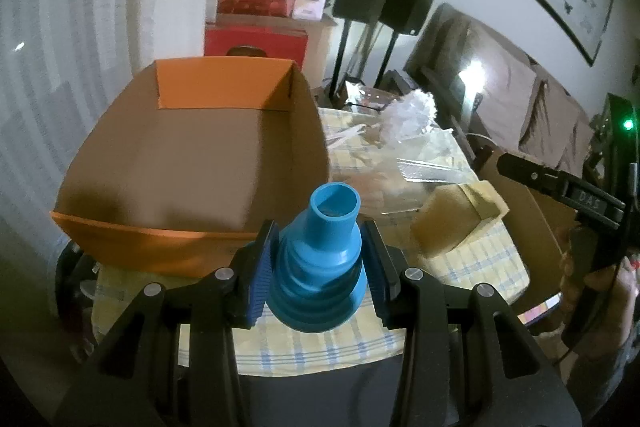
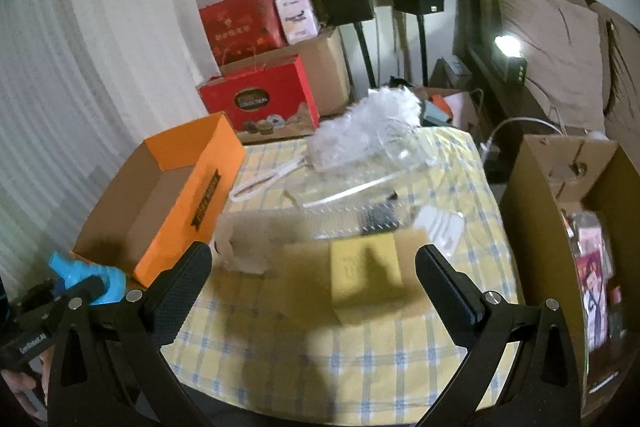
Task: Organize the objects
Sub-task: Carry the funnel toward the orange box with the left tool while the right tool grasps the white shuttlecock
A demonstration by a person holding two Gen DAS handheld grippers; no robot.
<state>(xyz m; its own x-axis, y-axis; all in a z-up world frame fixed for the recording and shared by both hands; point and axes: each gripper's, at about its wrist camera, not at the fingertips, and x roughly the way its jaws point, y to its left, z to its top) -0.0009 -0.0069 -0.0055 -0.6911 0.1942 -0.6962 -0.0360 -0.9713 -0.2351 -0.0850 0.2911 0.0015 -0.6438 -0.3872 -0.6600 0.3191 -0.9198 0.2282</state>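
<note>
My left gripper [image 1: 318, 259] is shut on a blue stepped plastic funnel piece [image 1: 322, 259], held just in front of the near wall of an open orange cardboard box [image 1: 192, 155]. The box interior looks bare. In the right wrist view the blue piece [image 2: 86, 277] shows at the far left beside the orange box [image 2: 172, 203]. My right gripper [image 2: 314, 267] is open above the table, with a small yellow-tan carton [image 2: 364, 269] lying between and beyond its fingers, apart from them. The right gripper also shows at the right edge of the left wrist view [image 1: 560, 187].
A yellow-and-blue checked cloth [image 2: 360, 359] covers the table. Clear plastic packaging and a white fluffy item [image 2: 372, 123] lie at the back, with a white cord [image 2: 264, 183]. A tall brown cardboard box [image 2: 568, 227] with items stands at the right. Red gift boxes [image 2: 260, 99] and speakers stand behind.
</note>
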